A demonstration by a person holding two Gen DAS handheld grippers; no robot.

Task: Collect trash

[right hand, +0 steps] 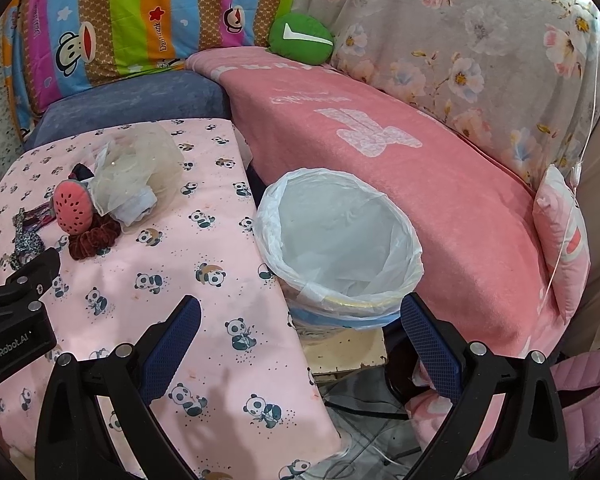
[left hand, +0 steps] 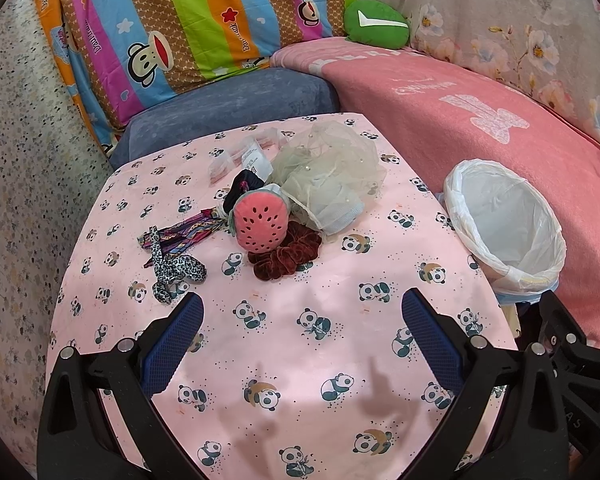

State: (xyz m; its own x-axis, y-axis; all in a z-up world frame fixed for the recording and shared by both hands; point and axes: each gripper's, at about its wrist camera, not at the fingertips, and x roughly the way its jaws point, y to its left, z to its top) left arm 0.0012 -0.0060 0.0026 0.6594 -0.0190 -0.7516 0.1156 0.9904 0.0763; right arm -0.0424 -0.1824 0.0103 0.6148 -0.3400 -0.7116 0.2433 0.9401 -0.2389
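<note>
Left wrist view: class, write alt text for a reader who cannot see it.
A pile of hair accessories and small plastic packets lies on a table with a pink panda cloth, among them a watermelon plush resting on a dark red scrunchie. The open left gripper hovers before it, empty. A white-lined bin stands right of the table.

The striped monkey-print cushion carries "Paul Frank" written along its coloured bands and "Captain" on the hat of a monkey face near its top edge (the same words show on it in the right wrist view), while the left gripper body, seen at the left edge of the right wrist view, is marked "GenRobot.AI" in pale letters. The pink blanket bears pale lettering and a large bow-like emblem, and a white label lies among the items on the table, but neither can be read
</note>
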